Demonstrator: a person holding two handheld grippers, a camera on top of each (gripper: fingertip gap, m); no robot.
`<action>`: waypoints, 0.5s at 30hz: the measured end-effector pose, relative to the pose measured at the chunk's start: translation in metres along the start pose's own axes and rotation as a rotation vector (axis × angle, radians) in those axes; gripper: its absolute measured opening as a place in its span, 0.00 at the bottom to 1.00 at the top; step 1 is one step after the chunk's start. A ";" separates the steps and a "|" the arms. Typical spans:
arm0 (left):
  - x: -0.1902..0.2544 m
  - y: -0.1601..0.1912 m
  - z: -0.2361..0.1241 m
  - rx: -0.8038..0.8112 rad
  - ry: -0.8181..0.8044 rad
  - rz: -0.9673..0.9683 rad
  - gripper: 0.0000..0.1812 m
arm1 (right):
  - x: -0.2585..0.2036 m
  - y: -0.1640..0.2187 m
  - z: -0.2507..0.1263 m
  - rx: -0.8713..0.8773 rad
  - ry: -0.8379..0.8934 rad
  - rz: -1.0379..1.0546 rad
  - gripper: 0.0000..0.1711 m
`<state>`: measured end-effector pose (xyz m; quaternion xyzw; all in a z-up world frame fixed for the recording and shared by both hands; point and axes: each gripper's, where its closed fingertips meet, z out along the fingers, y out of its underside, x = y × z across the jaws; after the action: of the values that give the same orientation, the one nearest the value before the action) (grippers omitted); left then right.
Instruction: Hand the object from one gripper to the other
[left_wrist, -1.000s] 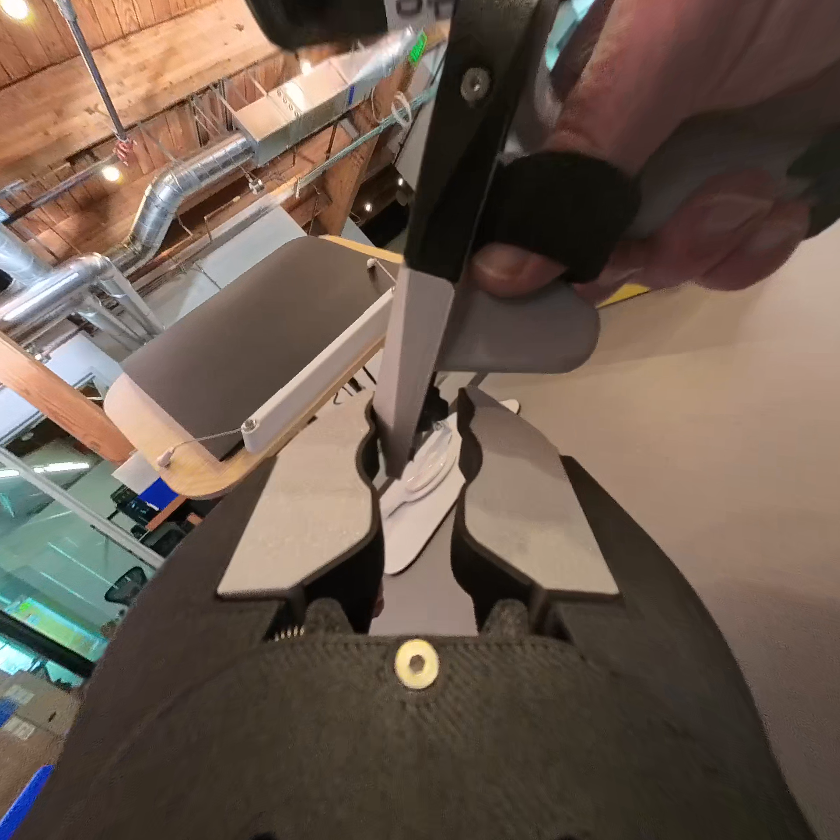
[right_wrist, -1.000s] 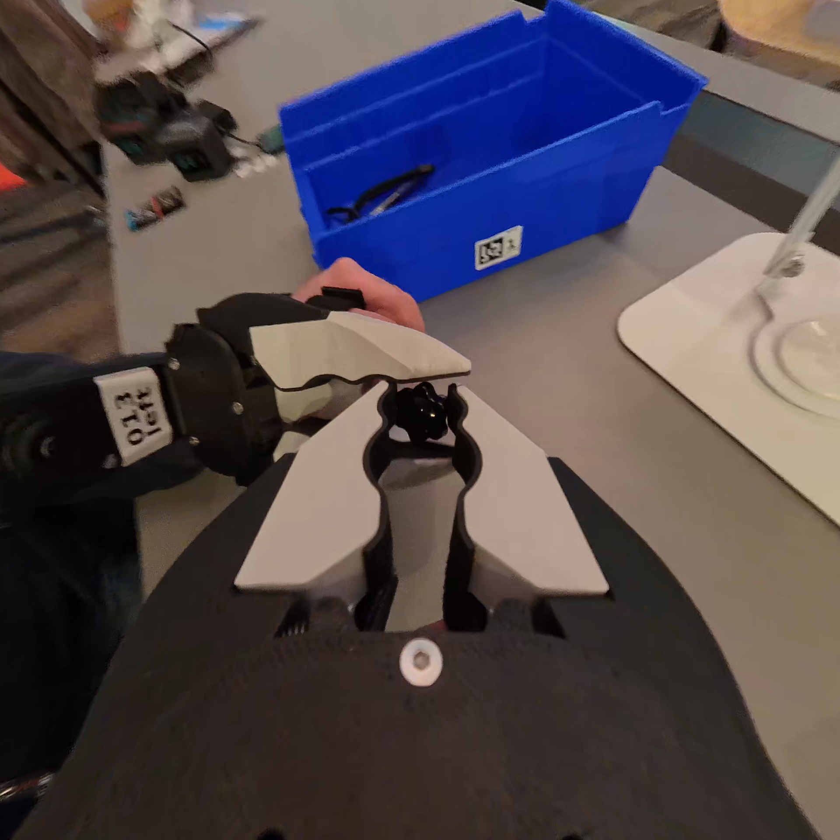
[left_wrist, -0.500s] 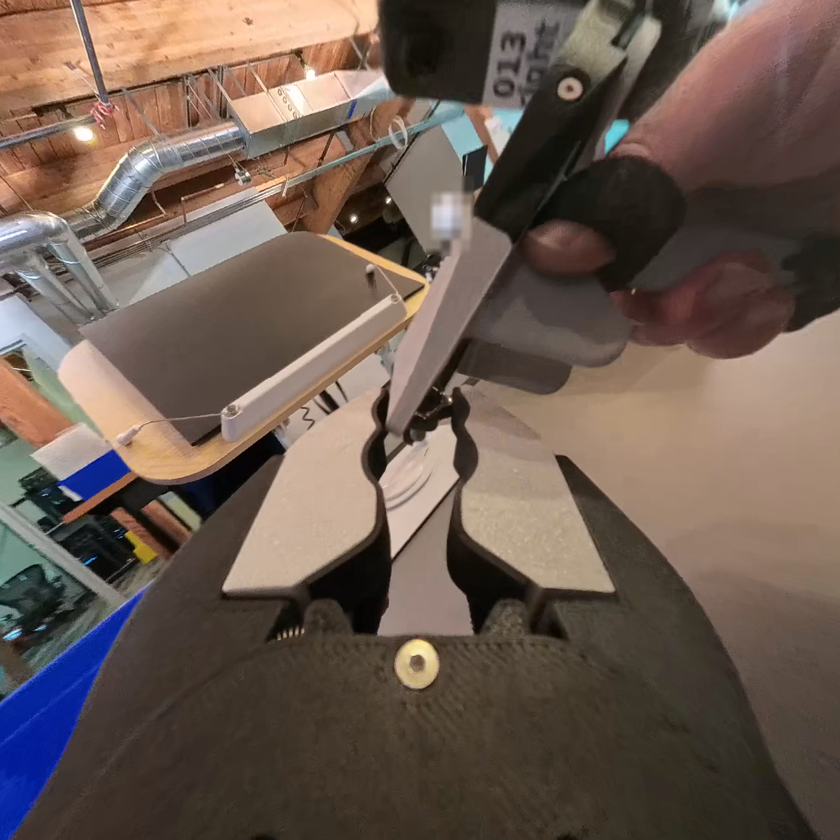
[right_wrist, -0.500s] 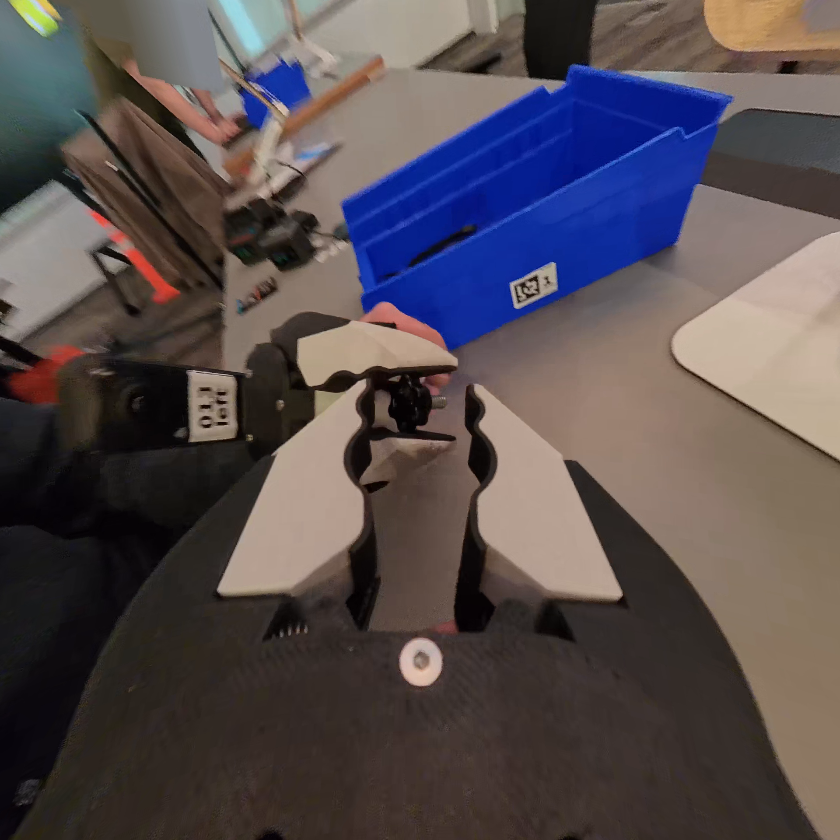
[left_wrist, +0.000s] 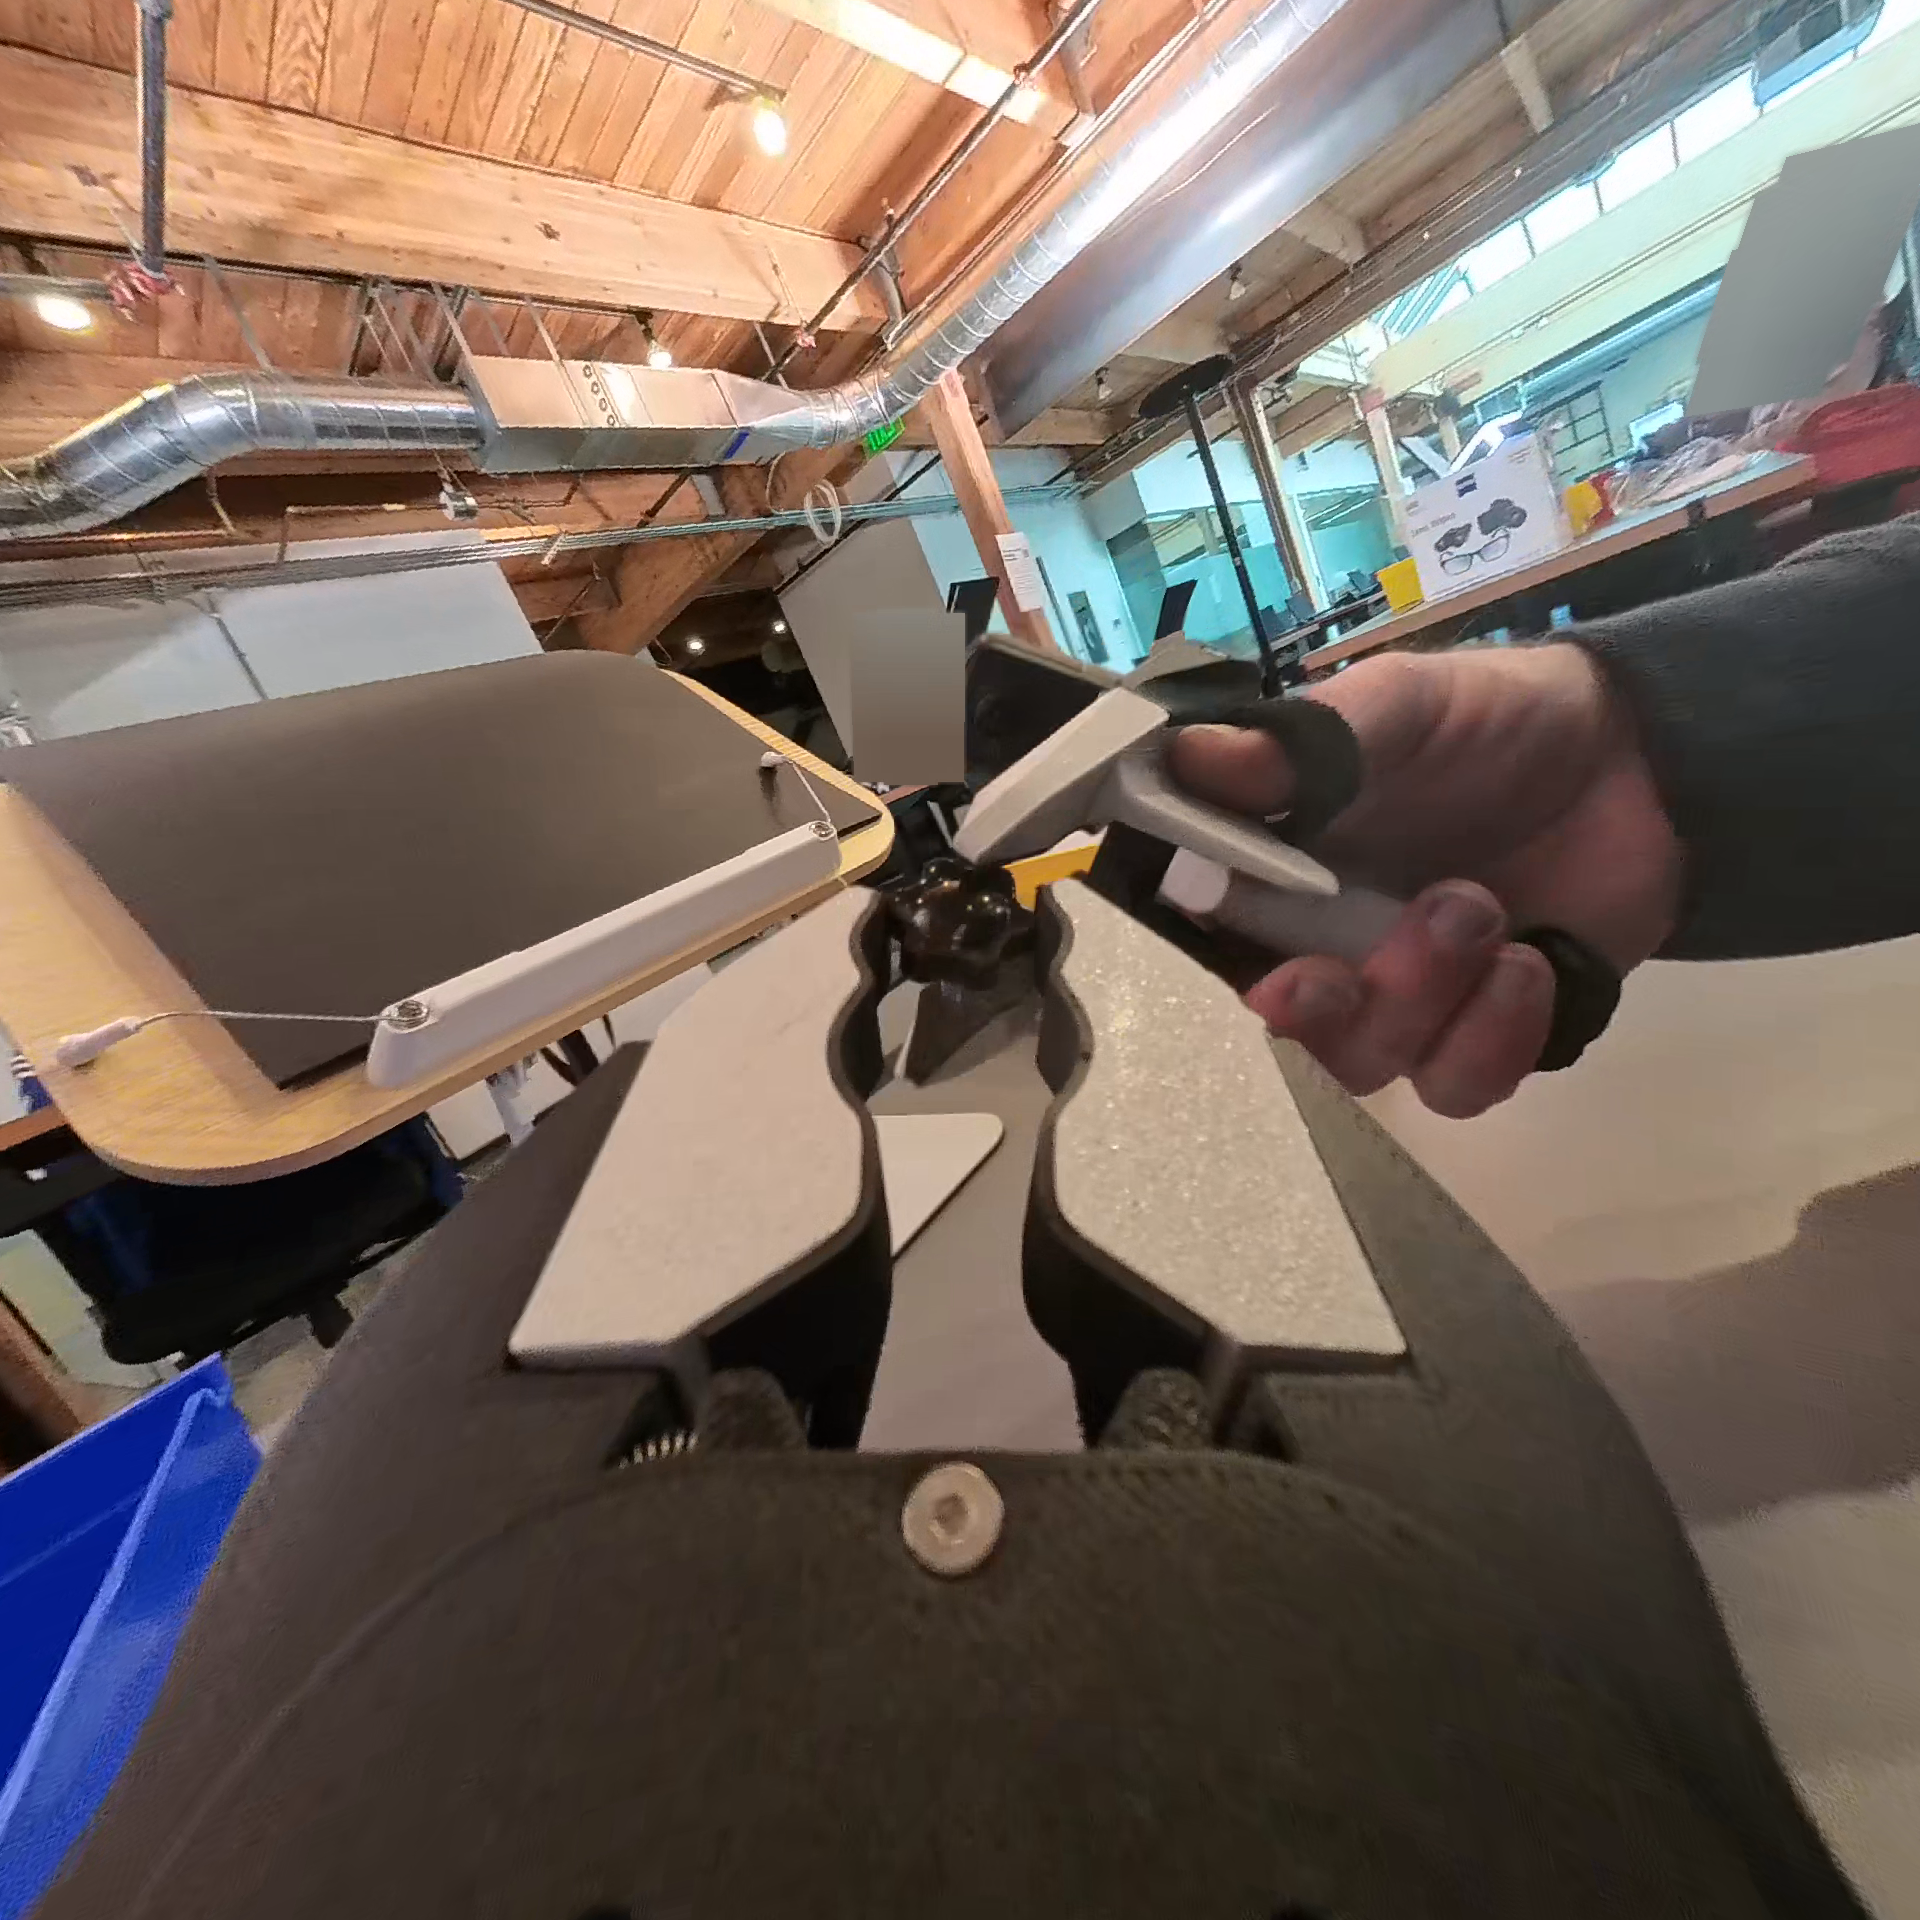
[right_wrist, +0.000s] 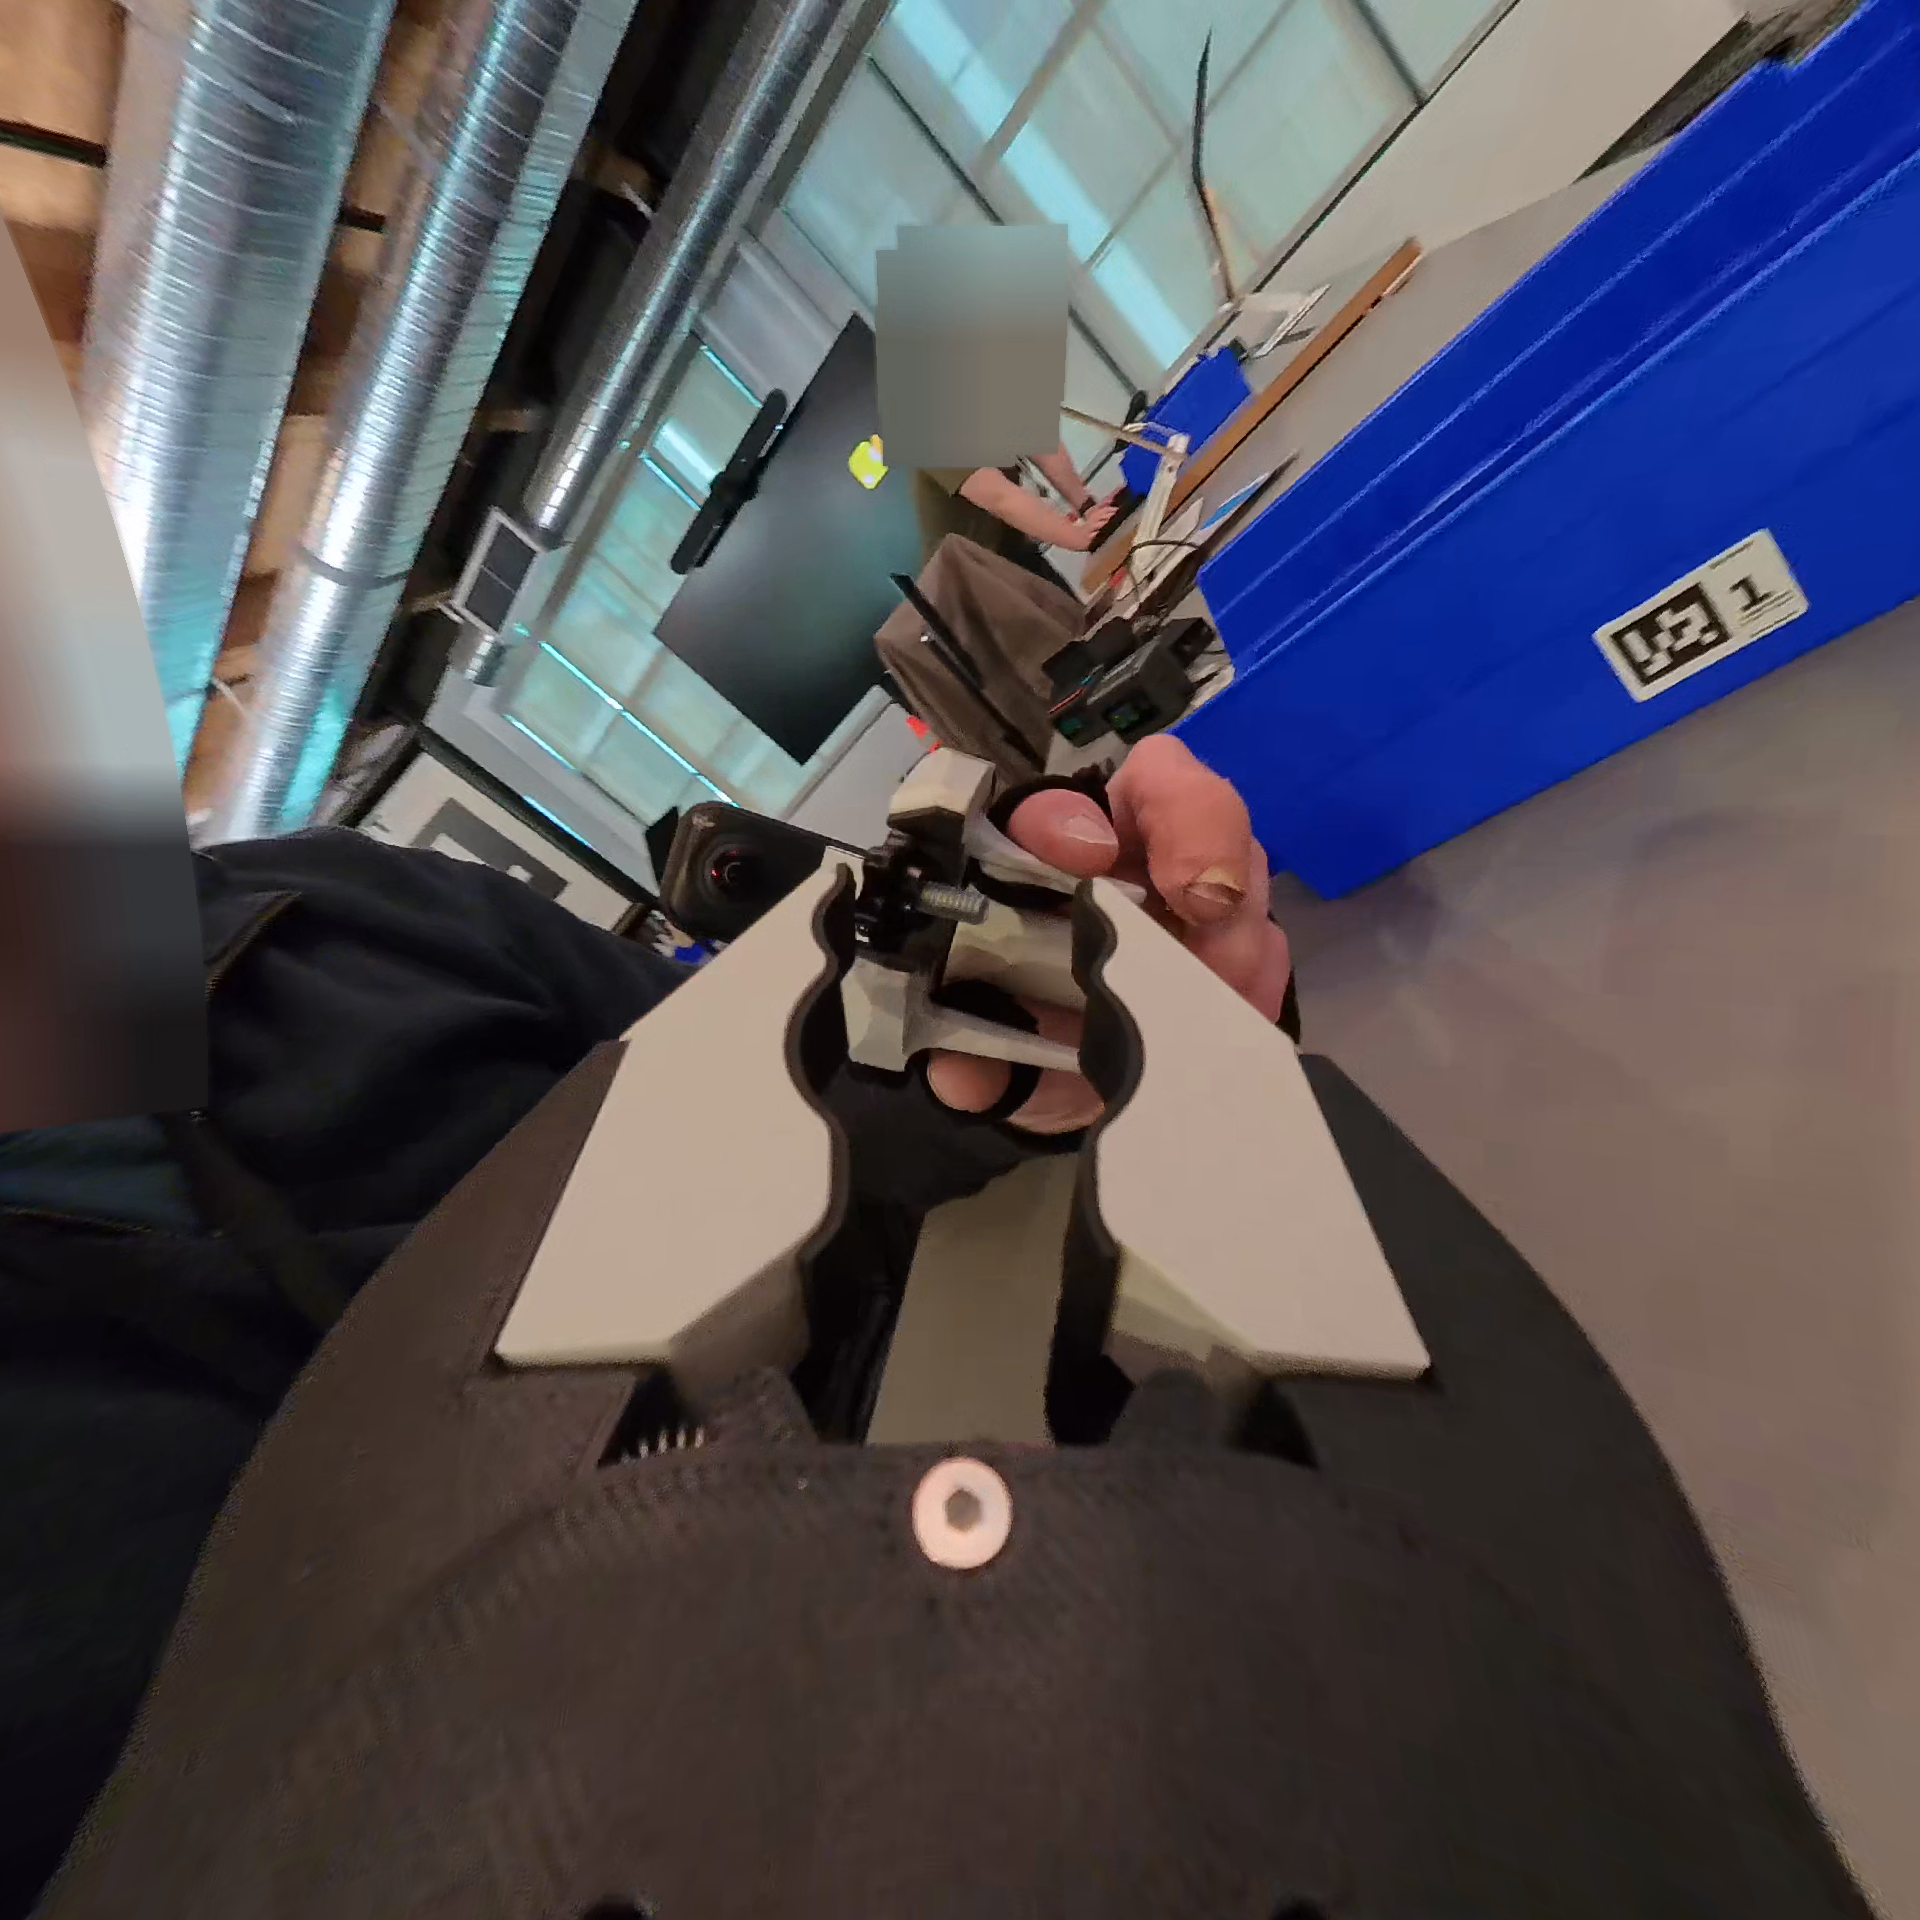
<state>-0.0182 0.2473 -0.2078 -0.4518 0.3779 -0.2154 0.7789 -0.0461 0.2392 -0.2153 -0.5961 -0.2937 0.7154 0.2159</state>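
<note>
A black star-shaped knob (left_wrist: 951, 923) with a threaded metal stud (right_wrist: 951, 902) sits pinched between the tips of my left gripper (left_wrist: 954, 920), which is shut on it above the grey table. My right gripper (right_wrist: 966, 899) is open, its jaws wide apart on either side of the stud without touching it. In the left wrist view a hand holds the right gripper just beyond the knob, one grey finger (left_wrist: 1060, 779) above it. In the right wrist view the left gripper and the hand that holds it (right_wrist: 1174, 831) lie straight ahead.
A blue bin (right_wrist: 1558, 571) stands on the grey table (right_wrist: 1610, 1195) to the right; its corner shows in the left wrist view (left_wrist: 94, 1558). A white flat base (left_wrist: 935, 1153) lies under the left gripper. A dark wood-edged board (left_wrist: 416, 831) stands at left. A person (right_wrist: 987, 613) is far behind. Both grippers' tips are close together, under 4 cm apart.
The right gripper, shut on the knob a second ago, has opened and let go. The left gripper has closed on the knob and holds it. Both views have swung upward.
</note>
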 end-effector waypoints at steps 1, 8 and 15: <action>0.000 0.000 0.000 0.001 -0.004 0.013 0.14 | -0.001 0.001 0.000 -0.004 -0.019 0.014 0.23; 0.009 0.008 0.004 -0.049 0.015 0.113 0.14 | -0.003 0.014 0.007 -0.087 -0.038 -0.002 0.14; 0.002 0.023 0.006 -0.133 -0.034 0.192 0.17 | 0.028 0.012 -0.002 -0.171 0.323 -0.201 0.13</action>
<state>-0.0127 0.2611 -0.2270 -0.4680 0.4195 -0.1064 0.7705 -0.0486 0.2490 -0.2440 -0.6871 -0.3729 0.5578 0.2788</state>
